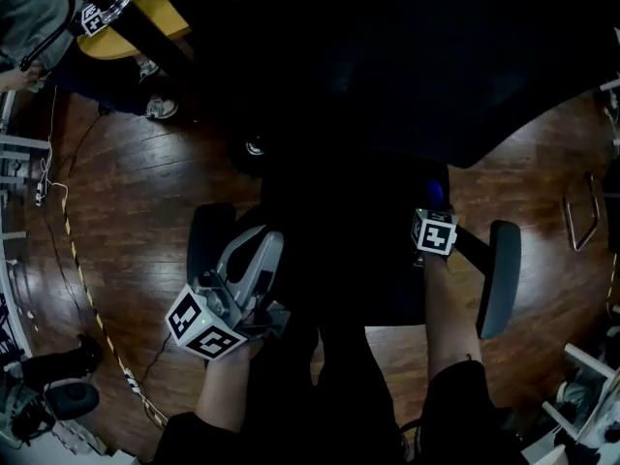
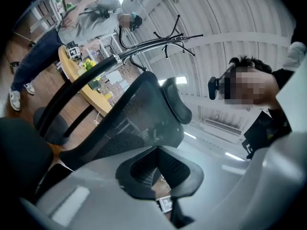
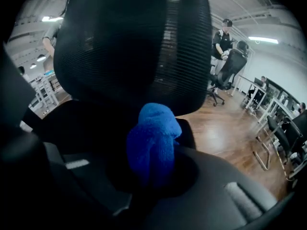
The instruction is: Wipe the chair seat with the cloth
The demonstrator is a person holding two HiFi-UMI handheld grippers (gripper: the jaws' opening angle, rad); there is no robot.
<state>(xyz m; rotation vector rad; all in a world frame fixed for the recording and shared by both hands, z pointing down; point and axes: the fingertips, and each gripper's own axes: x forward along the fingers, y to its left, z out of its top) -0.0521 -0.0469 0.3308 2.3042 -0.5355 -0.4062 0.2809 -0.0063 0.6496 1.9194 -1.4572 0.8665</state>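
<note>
Fingers [image 3: 225,186] of the right gripper [image 3: 153,174] are clamped tight on the cloth [image 3: 152,143], a fuzzy blue wad that sticks up out of the jaws. From the head view that cloth shows as a small blue spot over the back right part of the chair seat [image 1: 368,260], close to the backrest [image 3: 129,47]. It's too dark down there to say whether the cloth is actually touching the seat or just above it.

Over on the other side, the left gripper [image 1: 260,255] has its fingers [image 2: 86,190] closed together with nothing in them. It sits at the seat's left edge, right beside the left armrest [image 1: 208,240], and it's tilted up toward the mesh backrest and the headrest [image 2: 175,104].

Whole chair is black and stands on a shiny wood floor [image 1: 126,211]. Another person [image 1: 29,17] is off at the far left next to a yellow table [image 1: 145,22].
</note>
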